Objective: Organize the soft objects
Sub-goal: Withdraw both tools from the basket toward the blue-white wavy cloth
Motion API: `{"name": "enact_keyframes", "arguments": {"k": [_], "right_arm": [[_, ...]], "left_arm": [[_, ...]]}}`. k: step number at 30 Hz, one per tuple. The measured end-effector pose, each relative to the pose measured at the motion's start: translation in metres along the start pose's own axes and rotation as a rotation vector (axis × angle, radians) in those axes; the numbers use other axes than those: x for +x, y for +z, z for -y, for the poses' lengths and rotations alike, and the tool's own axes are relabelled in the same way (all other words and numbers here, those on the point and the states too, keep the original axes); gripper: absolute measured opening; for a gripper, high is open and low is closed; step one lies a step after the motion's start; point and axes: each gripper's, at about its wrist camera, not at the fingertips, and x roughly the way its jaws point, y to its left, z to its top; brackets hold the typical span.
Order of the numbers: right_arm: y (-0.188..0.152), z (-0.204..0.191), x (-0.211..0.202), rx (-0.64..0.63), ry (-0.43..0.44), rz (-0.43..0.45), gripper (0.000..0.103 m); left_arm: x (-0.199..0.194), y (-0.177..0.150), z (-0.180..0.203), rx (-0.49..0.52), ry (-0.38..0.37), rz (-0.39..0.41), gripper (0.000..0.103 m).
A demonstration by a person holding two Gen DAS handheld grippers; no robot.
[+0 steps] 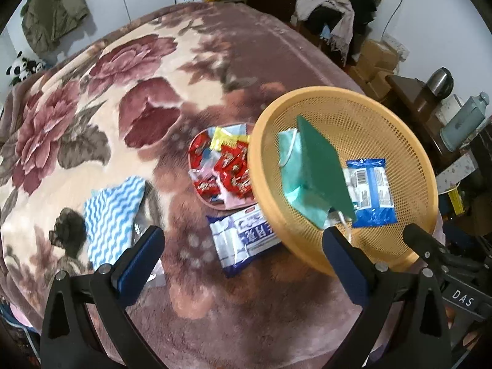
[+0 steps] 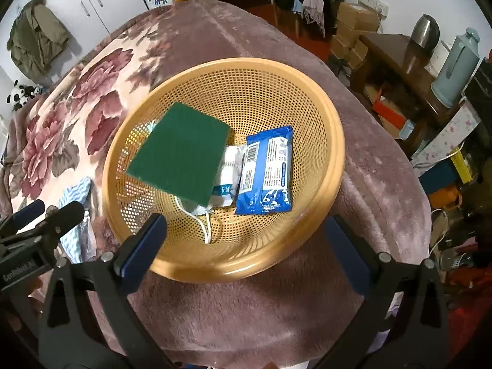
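Spread wide at the bottom of each wrist view, the jaws of the left gripper [image 1: 243, 252] and the right gripper [image 2: 246, 240] are seen released, with nothing held between them. Just beyond them an orange mesh basket [image 2: 326, 129] rests on a bed covered by a plush floral blanket [image 1: 101, 98]. Inside the basket a green scouring pad [image 2: 181, 150] is caught tilted, apparently dropping or leaning on a teal face mask [image 1: 292, 175]; a blue wipes packet [image 2: 267, 172] and a white packet [image 2: 230, 166] lie on the basket's floor.

The sorting is judged partly done. Left on the blanket are a blue-and-white wavy cloth [image 1: 113, 215] and a white-and-blue tissue pack [image 1: 243, 240], the latter tucked just under the basket's rim. A pink dish of red sweets [image 1: 224, 169] stands beside the basket; whether it belongs to the task cannot be told.

Around the bed, white cupboards, a hung green jacket [image 1: 52, 15], panda toys [image 1: 21, 67], cardboard boxes and a cluttered dark side table with flasks are visible.
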Motion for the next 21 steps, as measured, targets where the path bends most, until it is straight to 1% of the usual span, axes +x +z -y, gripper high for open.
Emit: {"name": "enact_keyframes", "arguments": {"k": [8, 21], "right_arm": [[-0.0050, -0.0045, -0.0024, 0.010, -0.006, -0.020, 0.103], [-0.0072, -0.0078, -0.0039, 0.007, -0.008, -0.018, 0.103]], "left_arm": [[-0.0016, -0.0065, -0.0078, -0.007, 0.000, -0.026, 0.102], [-0.0041, -0.0106, -0.0091, -0.012, -0.017, -0.027, 0.102]]}}
